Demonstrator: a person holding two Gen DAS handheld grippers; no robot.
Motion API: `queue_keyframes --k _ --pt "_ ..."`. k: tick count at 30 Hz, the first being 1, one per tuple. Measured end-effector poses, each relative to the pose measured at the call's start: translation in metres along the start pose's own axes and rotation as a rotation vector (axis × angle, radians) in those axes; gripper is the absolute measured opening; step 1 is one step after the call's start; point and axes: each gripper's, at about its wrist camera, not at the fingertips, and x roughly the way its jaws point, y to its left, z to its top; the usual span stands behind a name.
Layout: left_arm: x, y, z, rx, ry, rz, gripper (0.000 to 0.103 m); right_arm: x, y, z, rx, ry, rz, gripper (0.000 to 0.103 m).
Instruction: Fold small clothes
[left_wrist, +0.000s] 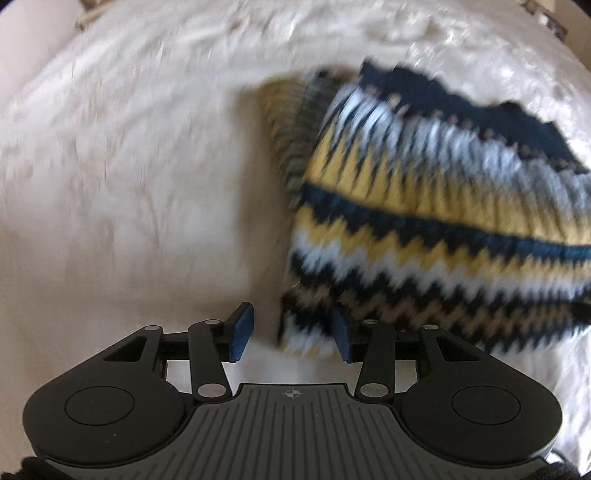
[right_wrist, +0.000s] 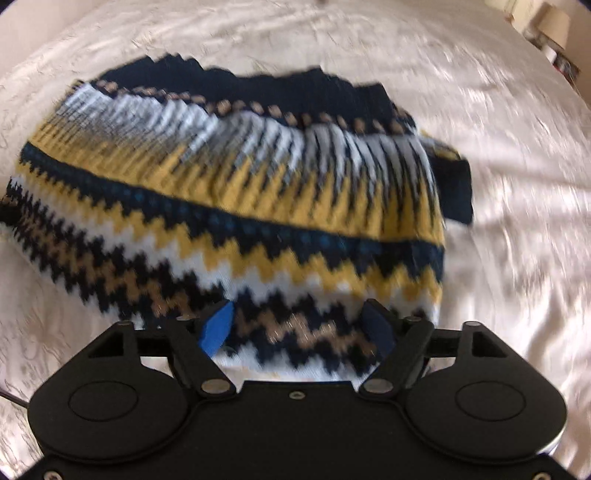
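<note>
Knitted sweater with navy, mustard yellow, white and tan zigzag bands, folded into a chunky rectangle, lying on a cream-white satiny bedspread. Top edge is a solid navy strip with a row of tan dots under it, then long white and yellow spiky stitches, a dark blue stripe with lighter blue dots, and stacked zigzags toward the near edge. A navy bit sticks out past the right side, maybe a sleeve or cuff, can't tell which. Both views are pretty motion-blurred, so fine detail is mushy

Left gripper sits over the sweater's near left corner, blue pads partly apart, one over the bare bedspread and the other at the knit's edge. Jaws aren't pressing on anything that I can see. Right gripper hangs over the near edge of the sweater with jaws spread wide, fabric showing between the pads but not pinched

Some clutter shows at the far top right corner past the bed, too blurry to name. Nothing lies on top of the sweater
</note>
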Motion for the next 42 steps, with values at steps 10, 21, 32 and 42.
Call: queue_keyframes --k 10,21,32,42 --pt "-0.029 0.008 -0.019 0.018 -0.041 -0.098 0.053 -0.043 -0.03 -0.007 0.219 -0.071 0.078 0.1" --pt "-0.056 -0.024 -0.036 0.049 -0.064 -0.199 0.074 -0.057 -0.062 -0.036 0.392 -0.062 0.149 0.102" --pt "-0.057 -0.07 0.034 0.031 -0.153 -0.164 0.075 -0.036 -0.121 0.009 0.474 -0.135 0.261 0.102" --pt "-0.021 -0.121 0.097 0.068 -0.151 -0.125 0.076 0.015 -0.16 0.044 0.517 -0.066 0.389 0.102"
